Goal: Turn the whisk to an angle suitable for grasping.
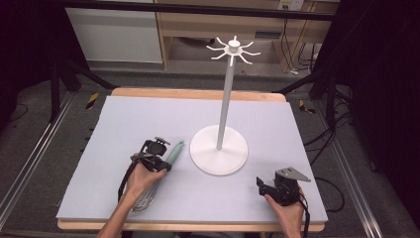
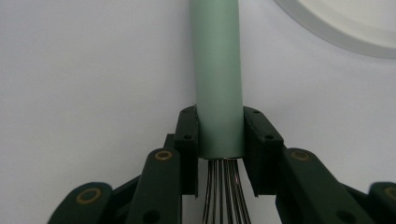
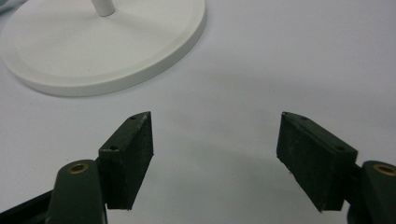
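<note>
Clamping a whisk's (image 2: 218, 79) smooth cylindrical mint-green handle, left gripper (image 2: 219, 135).

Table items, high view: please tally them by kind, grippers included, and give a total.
Whisk, green handle, wire end by the left hand: 1
White hook stand: 1
Handheld grippers: 2, the left gripper shut on the whisk handle, the right gripper open and holding nothing
Total: 4

- My left gripper (image 1: 159, 151) sits low over the table, jaws clamped tight.
- My right gripper (image 1: 261, 184) rests near me, jaws spread wide, gripping nothing.
</note>
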